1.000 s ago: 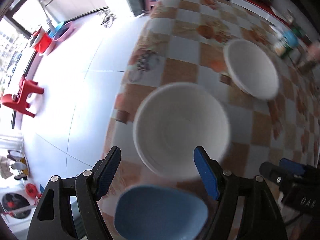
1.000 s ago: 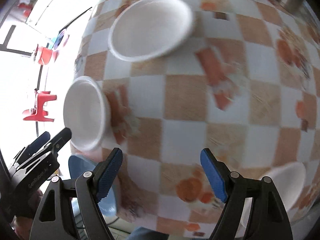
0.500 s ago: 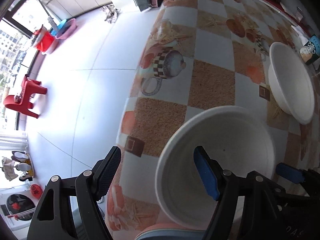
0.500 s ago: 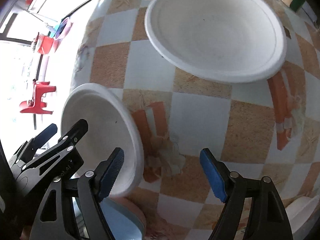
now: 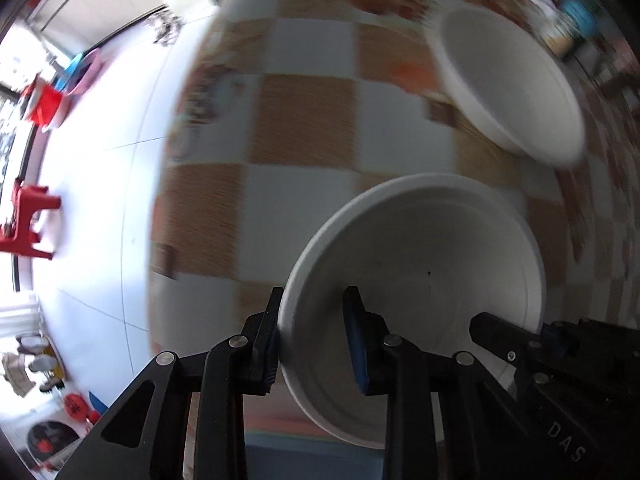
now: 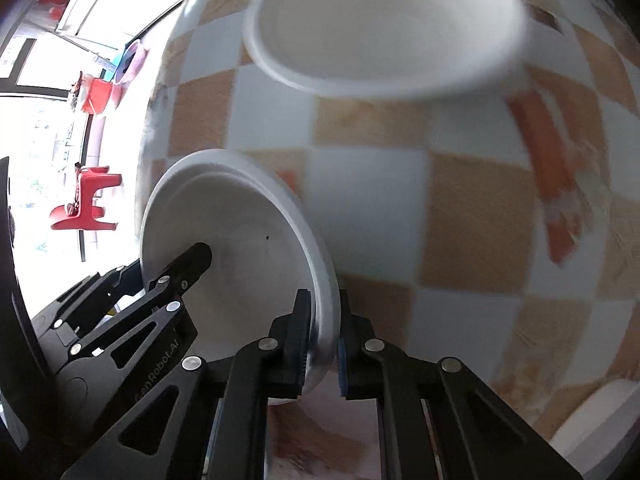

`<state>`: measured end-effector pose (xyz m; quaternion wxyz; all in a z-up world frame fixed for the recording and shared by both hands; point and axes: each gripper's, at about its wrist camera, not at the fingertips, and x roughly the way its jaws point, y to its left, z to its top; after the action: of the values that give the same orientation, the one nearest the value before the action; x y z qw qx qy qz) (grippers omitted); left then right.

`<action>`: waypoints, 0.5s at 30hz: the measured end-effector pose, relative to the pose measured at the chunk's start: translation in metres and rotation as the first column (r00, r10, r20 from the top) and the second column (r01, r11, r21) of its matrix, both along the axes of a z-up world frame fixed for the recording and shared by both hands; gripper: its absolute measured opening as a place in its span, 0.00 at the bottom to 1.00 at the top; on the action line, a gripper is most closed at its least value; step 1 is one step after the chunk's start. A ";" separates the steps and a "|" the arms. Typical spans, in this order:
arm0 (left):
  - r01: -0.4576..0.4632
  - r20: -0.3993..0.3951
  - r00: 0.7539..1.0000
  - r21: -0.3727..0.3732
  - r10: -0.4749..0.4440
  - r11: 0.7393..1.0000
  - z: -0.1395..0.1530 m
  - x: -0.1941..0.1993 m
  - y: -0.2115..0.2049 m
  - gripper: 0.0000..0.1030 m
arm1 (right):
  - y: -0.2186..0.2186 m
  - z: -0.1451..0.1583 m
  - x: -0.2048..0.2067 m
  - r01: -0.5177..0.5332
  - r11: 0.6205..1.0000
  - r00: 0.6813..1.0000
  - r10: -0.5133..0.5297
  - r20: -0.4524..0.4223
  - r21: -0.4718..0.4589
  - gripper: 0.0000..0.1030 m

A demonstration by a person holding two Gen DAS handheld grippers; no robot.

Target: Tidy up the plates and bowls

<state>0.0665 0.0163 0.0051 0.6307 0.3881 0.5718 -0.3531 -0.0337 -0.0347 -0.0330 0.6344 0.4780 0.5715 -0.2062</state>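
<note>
Your left tool [image 5: 312, 336] is a matte black linkage frame with triangular cut-outs, silver round screw heads at each pivot, and blue ribbed pads on the fingers [image 5: 356, 344]. Your right tool [image 6: 323, 340] matches it in build. White lettering marks each frame: "DAS" on one, "GenRobot.AI" on the other.

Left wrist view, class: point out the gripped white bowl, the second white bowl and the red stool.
Gripped white bowl [image 5: 440, 264], left wrist view, inner wall.
Second white bowl [image 5: 508, 80], left wrist view, inside.
Red stool [image 5: 24, 216], left wrist view, seat and legs.
</note>
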 end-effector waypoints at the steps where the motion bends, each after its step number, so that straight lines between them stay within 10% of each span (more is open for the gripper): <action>1: 0.022 -0.005 1.000 0.006 -0.022 1.000 0.000 -0.010 -0.001 0.30 | 0.000 0.000 -0.011 0.002 1.000 1.000 -0.002 -0.009 -0.003 0.12; 15: 0.215 -0.054 0.976 0.039 -0.212 0.976 -0.004 -0.147 0.003 0.30 | 0.008 0.011 -0.160 0.090 0.996 0.990 -0.090 -0.113 -0.002 0.14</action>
<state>-0.0801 0.0188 0.0007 0.5659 0.4525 0.5499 -0.4154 -0.1933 -0.0269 -0.0218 0.5902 0.4919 0.5848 -0.2603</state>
